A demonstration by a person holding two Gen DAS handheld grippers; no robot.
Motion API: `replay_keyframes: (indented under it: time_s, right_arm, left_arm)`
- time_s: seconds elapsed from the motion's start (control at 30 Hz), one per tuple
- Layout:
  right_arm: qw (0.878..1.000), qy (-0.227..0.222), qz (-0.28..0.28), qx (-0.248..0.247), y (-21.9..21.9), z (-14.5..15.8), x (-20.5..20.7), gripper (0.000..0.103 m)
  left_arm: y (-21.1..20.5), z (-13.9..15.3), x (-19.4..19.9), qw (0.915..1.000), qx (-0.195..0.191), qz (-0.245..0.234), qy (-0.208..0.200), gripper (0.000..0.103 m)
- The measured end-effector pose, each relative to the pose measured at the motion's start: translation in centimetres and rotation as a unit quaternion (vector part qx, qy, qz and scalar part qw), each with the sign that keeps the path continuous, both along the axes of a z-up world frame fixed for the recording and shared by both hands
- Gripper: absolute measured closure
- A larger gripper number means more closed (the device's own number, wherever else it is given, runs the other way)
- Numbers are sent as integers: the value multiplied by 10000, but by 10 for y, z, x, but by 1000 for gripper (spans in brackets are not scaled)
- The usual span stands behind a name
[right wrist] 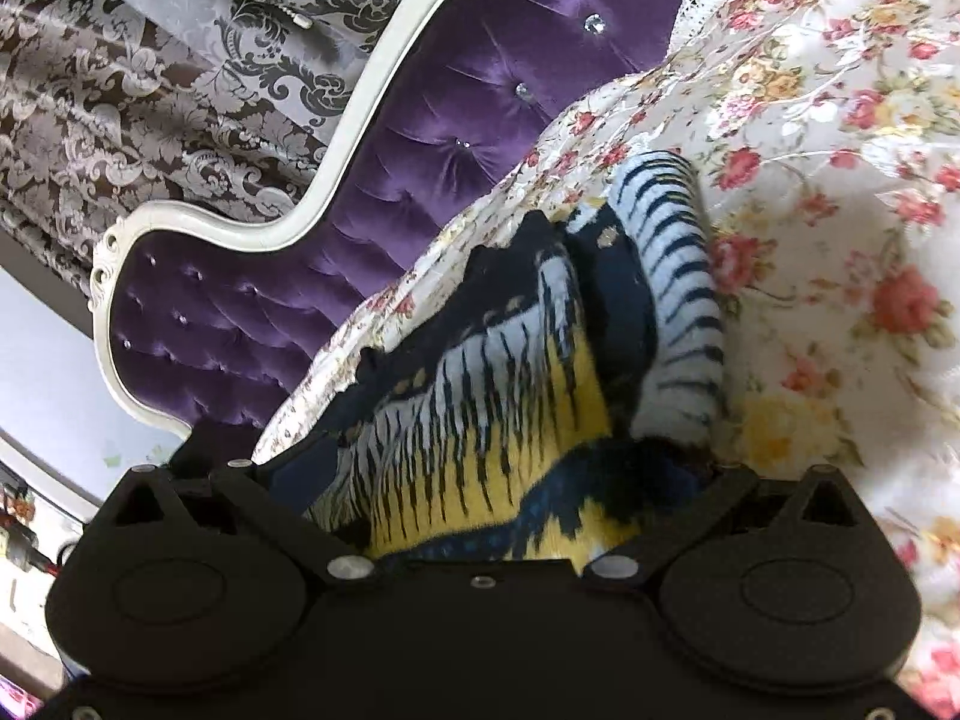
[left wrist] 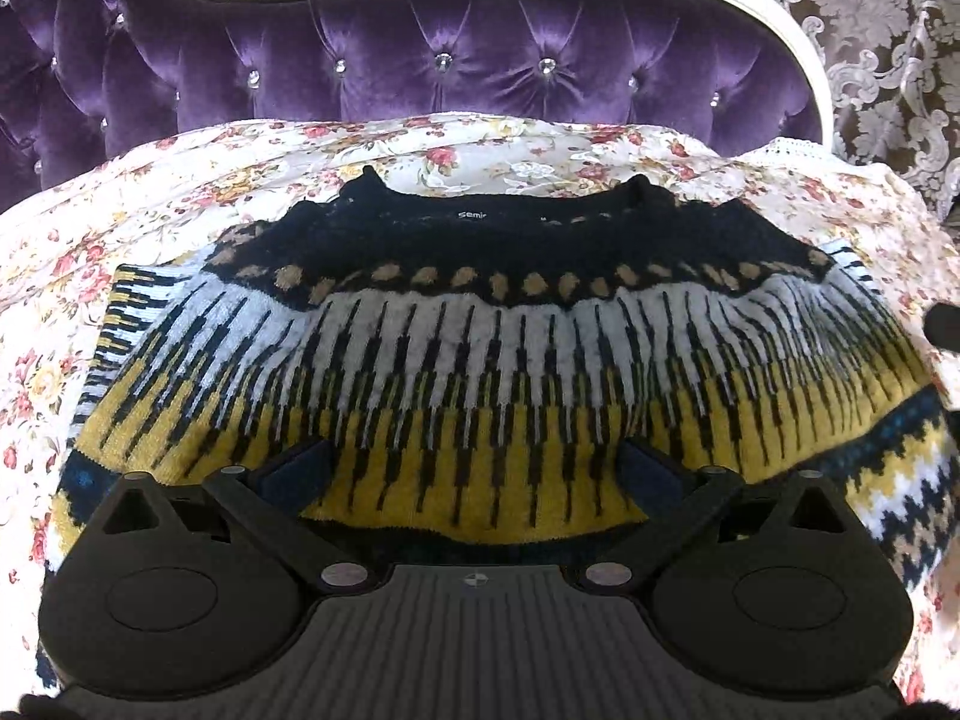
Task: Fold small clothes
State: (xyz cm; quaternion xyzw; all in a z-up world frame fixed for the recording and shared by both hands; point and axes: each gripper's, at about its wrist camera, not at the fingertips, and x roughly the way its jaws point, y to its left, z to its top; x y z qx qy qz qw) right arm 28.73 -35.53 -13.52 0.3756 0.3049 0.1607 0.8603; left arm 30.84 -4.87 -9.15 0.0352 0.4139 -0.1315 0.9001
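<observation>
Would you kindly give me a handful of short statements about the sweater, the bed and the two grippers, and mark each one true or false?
1. The sweater lies on a floral bedspread. True.
2. The headboard behind the bed is green leather. False: it is tufted purple velvet with a white frame.
3. The sweater's black collar points toward the headboard. True.
4. The left gripper hangs over bare bedspread, well clear of the sweater. False: its open fingers sit over the sweater's yellow band.
5. The sweater is one plain colour. False: it has black, white, yellow and blue patterned bands.
6. In the right wrist view, sweater fabric lies between the fingers of the right gripper. True.
</observation>
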Motion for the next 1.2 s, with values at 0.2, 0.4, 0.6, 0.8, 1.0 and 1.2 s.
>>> replay_keyframes:
  time_s: [0.2, 0.4, 0.6, 0.8, 1.0, 1.2]
  right_arm:
    - [9997, 27, 239, 45, 4, 1, 27, 0]
    - [9987, 203, 191, -422, 14, 3, 28, 51]
    - [9943, 347, -285, -970, 24, 13, 11, 71]
    - [9884, 181, -438, -1443, 56, 58, 4, 71]
    - [9826, 133, -81, -1849, 115, 100, 22, 71]
    - [9753, 103, 374, -2176, 184, 111, 43, 71]
  left_arm:
    - [2, 1, 0, 10000, -86, 7, -2, 0]
    - [10, 3, -3, 9994, -345, -16, -77, 1]
    - [44, 19, -11, 9959, -899, 9, 85, 2]
    - [98, 38, -28, 9973, -633, 315, -217, 2]
    - [154, 36, -37, 9939, -869, 679, -8, 2]
    - [188, 33, -49, 9916, -1024, 780, 121, 2]
